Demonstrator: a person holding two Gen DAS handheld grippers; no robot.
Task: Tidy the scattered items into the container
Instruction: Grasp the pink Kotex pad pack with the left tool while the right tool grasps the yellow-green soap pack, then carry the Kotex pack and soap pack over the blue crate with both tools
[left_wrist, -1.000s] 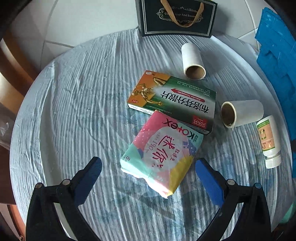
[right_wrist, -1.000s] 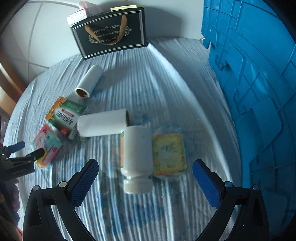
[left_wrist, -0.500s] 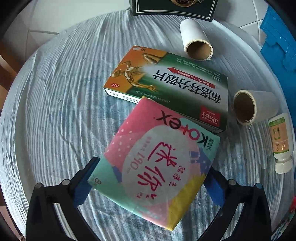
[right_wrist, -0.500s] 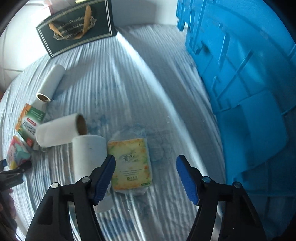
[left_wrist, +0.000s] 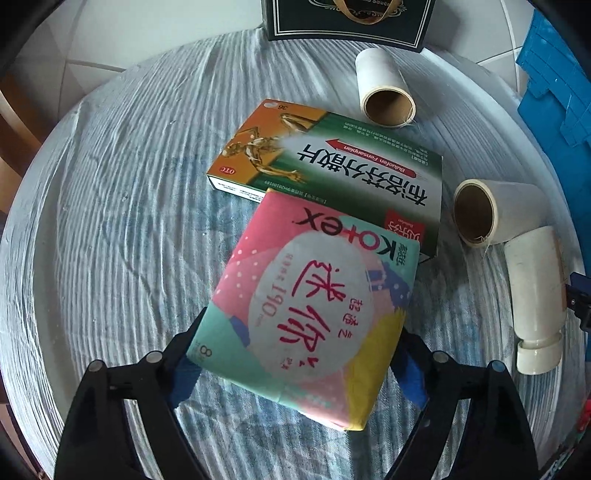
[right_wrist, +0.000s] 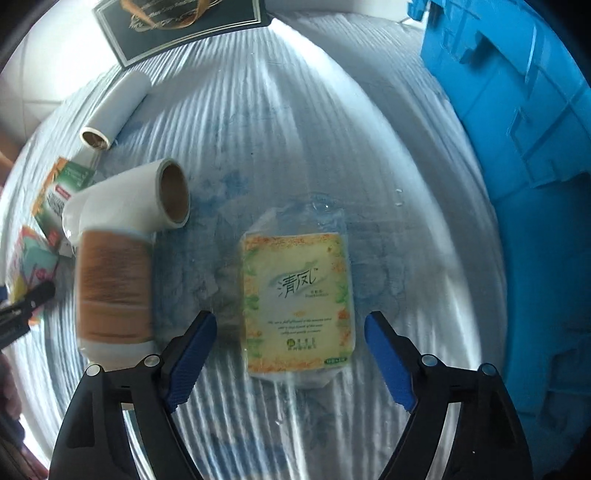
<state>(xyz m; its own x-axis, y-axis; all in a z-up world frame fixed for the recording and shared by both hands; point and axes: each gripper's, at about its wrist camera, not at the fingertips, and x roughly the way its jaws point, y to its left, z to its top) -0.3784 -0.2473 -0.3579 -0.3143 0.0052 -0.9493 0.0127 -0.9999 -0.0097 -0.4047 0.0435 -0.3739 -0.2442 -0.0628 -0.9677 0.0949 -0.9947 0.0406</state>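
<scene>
My left gripper (left_wrist: 295, 363) is shut on the pink Kotex pack (left_wrist: 310, 302), its pads pressed to both sides, the pack's far end overlapping a green medicine box (left_wrist: 332, 162). My right gripper (right_wrist: 290, 354) is open, its fingers on either side of a yellow tissue pack (right_wrist: 297, 299) lying flat on the cloth. The blue crate (right_wrist: 524, 155) stands at the right of the right wrist view. A white bottle (right_wrist: 112, 291) lies to the left of the tissue pack.
Two white rolls (left_wrist: 384, 88) (left_wrist: 491, 212) lie on the round table (left_wrist: 110, 206) with its striped cloth. A dark gift bag (left_wrist: 347, 18) stands at the far edge. The white bottle (left_wrist: 535, 295) lies at the right of the left wrist view.
My left gripper moved up to the Kotex pack and closed on it. My right gripper moved from the bottle to the tissue pack and narrowed; the bottle rolled left.
</scene>
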